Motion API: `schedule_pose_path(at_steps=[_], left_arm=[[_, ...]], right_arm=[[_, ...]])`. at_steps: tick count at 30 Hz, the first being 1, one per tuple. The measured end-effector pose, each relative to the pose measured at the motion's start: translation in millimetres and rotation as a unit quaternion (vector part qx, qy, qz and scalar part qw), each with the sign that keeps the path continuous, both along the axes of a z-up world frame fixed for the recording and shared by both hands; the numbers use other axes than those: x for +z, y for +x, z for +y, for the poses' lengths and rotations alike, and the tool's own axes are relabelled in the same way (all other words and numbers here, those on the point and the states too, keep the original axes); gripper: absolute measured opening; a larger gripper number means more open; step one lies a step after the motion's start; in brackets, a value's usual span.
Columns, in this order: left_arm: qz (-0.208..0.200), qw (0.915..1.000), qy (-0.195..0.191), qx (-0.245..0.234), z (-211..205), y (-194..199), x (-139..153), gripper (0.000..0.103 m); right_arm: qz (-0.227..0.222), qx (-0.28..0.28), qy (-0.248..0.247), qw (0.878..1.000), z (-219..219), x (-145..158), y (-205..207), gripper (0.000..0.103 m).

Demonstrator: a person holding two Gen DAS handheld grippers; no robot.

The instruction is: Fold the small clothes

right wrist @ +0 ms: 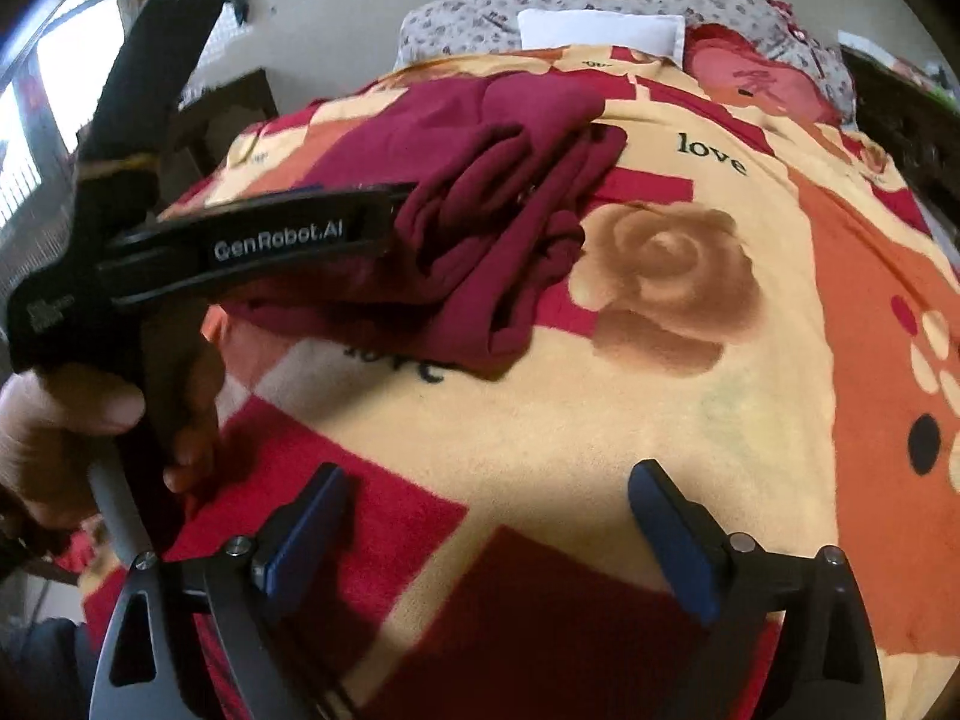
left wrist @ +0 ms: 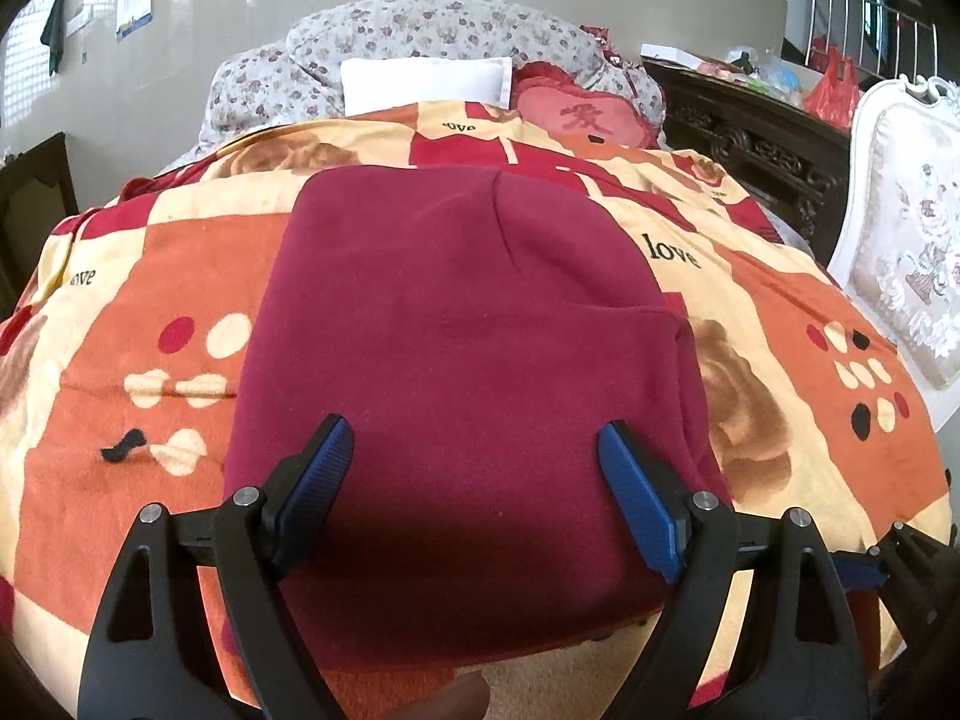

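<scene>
Wide-open and empty, the left gripper (left wrist: 474, 468) hovers over the folded maroon garment (left wrist: 456, 360) on the bed's patterned blanket (left wrist: 150, 276), the right gripper (right wrist: 489, 516) equally open beside it, so a careless pinch could drag the layered folds apart.

Daylight, window (right wrist: 36, 138) glare | fisheye-bent edges | right view slightly soft (perhaps motion)

Matt maroon cloth garment (left wrist: 456, 330) lies on a fuzzy printed blanket (left wrist: 150, 420); gripper pads (left wrist: 636, 492) are textured blue plastic.
</scene>
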State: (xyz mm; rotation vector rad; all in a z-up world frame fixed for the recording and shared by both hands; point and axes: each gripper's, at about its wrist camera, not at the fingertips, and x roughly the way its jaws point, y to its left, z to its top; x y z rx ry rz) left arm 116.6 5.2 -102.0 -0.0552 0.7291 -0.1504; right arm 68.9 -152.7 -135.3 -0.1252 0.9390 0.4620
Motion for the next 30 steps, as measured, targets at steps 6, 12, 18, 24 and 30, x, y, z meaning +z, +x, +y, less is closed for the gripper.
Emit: schedule_pose_path(at_steps=[6,12,18,24,30], left_arm=[[-0.002,0.9999,-0.010,-0.012,2,5,-1,0.091],[-0.005,0.9999,-0.008,-0.014,1,7,-1,0.093],[-0.004,0.9999,-0.004,-0.012,-1,6,-1,0.094],[0.025,0.9993,-0.016,-0.024,4,1,9,0.094],[0.123,0.9920,0.026,-0.014,33,-35,31,0.094]], right_arm=[[0.009,0.000,-0.012,1.000,5,-2,2,0.098],[0.008,0.017,-0.046,0.999,14,-7,2,0.103],[0.006,0.019,-0.065,0.998,18,-8,3,0.103],[-0.001,0.011,-0.052,0.999,13,-3,-3,0.103],[-0.038,-0.065,0.004,0.997,-20,49,-26,0.092]])
